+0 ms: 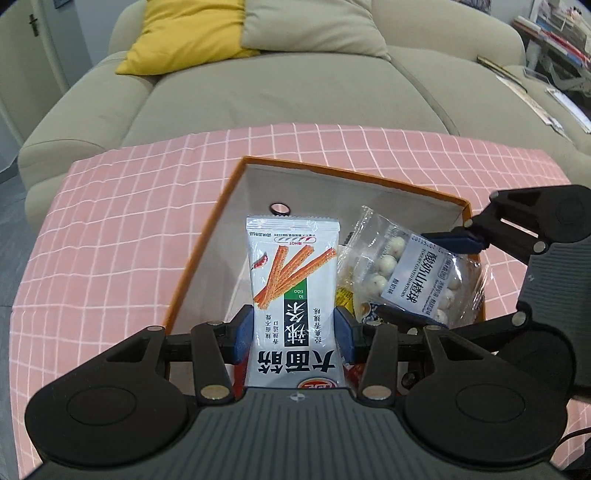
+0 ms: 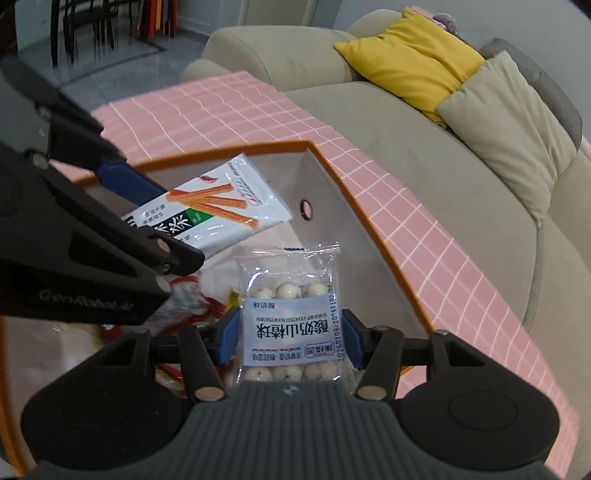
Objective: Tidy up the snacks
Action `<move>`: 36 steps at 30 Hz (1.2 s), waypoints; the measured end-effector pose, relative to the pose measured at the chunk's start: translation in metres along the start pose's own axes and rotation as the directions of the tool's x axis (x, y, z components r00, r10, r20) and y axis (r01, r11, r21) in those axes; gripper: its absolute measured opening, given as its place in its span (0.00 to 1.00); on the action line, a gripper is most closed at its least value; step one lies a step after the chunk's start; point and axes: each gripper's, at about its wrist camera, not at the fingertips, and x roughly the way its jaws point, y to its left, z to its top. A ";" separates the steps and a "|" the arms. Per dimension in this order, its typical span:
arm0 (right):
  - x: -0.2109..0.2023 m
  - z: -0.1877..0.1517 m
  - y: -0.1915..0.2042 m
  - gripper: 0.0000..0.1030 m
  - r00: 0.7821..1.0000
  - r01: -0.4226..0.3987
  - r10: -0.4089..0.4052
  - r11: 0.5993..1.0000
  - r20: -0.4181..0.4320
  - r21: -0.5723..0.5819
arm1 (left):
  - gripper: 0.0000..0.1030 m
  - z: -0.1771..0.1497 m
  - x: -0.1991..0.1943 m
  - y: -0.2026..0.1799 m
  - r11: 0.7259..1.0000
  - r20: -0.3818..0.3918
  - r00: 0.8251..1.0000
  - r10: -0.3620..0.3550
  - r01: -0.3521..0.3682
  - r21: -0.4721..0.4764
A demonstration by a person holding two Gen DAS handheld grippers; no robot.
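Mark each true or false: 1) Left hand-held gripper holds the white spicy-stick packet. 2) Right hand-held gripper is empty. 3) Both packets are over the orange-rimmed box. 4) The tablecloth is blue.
1) True: the left hand-held gripper grips the spicy-stick packet.
2) False: the right hand-held gripper grips a clear bag of white balls.
3) True: both are over the orange-rimmed box.
4) False: the tablecloth is pink with white lines.

You are in a home living room. A beige sofa [image 1: 280, 92] fills the upper frame, with a yellow cushion [image 1: 177, 33] and a beige cushion [image 1: 314, 26] against its back. A pink grid cloth [image 1: 110, 221] covers the surface before it, and a door [image 1: 22, 48] shows at upper left.
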 end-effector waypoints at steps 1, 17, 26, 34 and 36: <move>0.002 -0.002 -0.001 0.53 1.000 0.003 -0.003 1.000 -0.003 -0.011 | 0.51 0.002 0.004 -0.002 1.000 -0.007 1.000 0.003 -0.003 0.009; 0.030 -0.007 -0.002 0.56 0.999 -0.022 0.021 0.998 -0.028 -0.053 | 0.52 0.007 0.056 -0.006 0.998 -0.150 0.987 0.058 -0.056 0.019; 0.016 -0.005 -0.012 0.67 0.999 -0.024 0.023 1.000 -0.033 -0.017 | 0.62 0.012 0.038 -0.010 0.998 -0.144 0.987 0.067 -0.064 0.022; -0.022 0.001 -0.023 0.87 1.000 -0.026 0.026 0.998 0.000 0.063 | 0.78 0.018 -0.013 -0.010 0.997 -0.062 0.995 0.072 -0.072 0.000; -0.035 0.003 -0.024 0.90 0.999 -0.045 0.044 0.995 0.024 0.087 | 0.79 0.019 -0.030 -0.011 0.997 -0.028 0.997 0.077 -0.077 -0.008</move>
